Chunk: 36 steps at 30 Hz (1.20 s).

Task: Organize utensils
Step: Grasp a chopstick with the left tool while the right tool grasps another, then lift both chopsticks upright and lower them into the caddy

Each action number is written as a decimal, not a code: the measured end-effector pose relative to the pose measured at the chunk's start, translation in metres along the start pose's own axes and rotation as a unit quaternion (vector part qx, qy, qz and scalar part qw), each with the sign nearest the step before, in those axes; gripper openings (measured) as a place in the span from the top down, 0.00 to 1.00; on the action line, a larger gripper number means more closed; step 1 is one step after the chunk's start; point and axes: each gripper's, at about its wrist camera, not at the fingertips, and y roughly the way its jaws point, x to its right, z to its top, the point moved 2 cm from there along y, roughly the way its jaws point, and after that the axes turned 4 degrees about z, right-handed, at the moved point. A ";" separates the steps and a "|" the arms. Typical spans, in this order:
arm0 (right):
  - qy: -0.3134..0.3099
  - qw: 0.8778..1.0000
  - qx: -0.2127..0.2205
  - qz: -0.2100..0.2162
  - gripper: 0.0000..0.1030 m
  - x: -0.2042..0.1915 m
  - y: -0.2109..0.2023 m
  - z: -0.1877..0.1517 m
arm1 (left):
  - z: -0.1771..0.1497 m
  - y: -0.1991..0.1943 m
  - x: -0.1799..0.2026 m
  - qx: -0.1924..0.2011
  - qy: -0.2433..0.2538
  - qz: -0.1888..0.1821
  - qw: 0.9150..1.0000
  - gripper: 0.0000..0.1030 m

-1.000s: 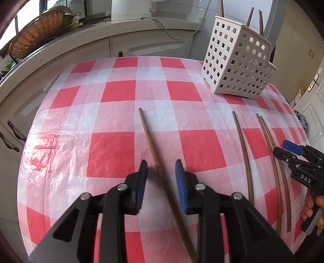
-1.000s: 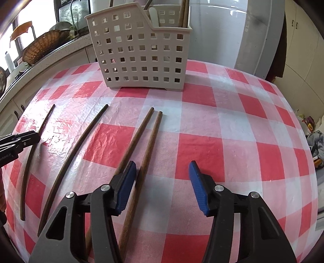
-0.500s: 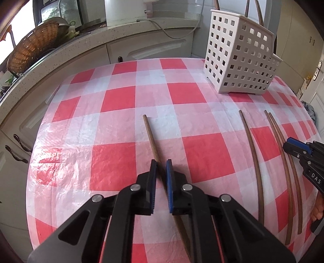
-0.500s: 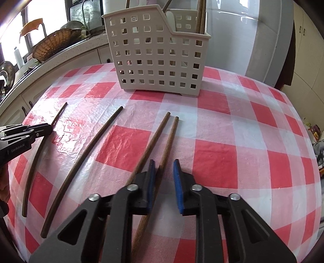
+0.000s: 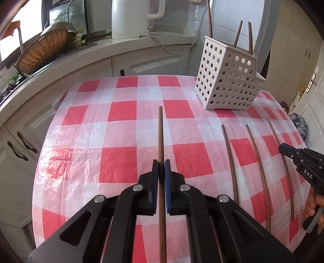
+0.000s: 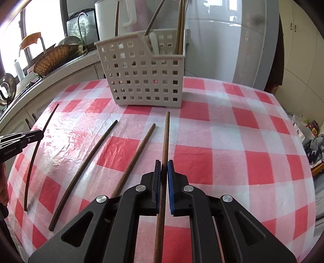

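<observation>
My left gripper [image 5: 161, 161] is shut on a brown wooden chopstick [image 5: 160, 131], which runs straight out between the blue pads, raised a little off the red-checked tablecloth [image 5: 113, 157]. My right gripper [image 6: 164, 161] has its jaws closing, and its pads press on a second chopstick [image 6: 166, 137], also lifted slightly. Two more chopsticks [image 6: 141, 145] [image 6: 89, 159] lie flat on the cloth between the grippers. A white perforated utensil basket [image 6: 141, 81] stands at the far side with several chopsticks upright in it. Each gripper shows at the edge of the other's view [image 5: 282, 147] [image 6: 38, 134].
Behind the table runs a kitchen counter [image 5: 85, 58] with a white kettle [image 5: 129, 18] and a wicker basket [image 5: 40, 48]. Cabinet doors with handles [image 5: 22, 149] lie left of the table edge. A white fridge [image 6: 239, 40] stands behind the utensil basket.
Both grippers went from open to shut, each on the chopstick between its pads. Both have since risen a little, with the held chopsticks now in line with the fingers.
</observation>
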 end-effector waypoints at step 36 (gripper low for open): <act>-0.006 0.996 0.087 -0.006 0.92 -0.004 -0.121 -0.001 | 0.001 -0.123 0.030 0.111 0.017 -0.034 0.993 0.94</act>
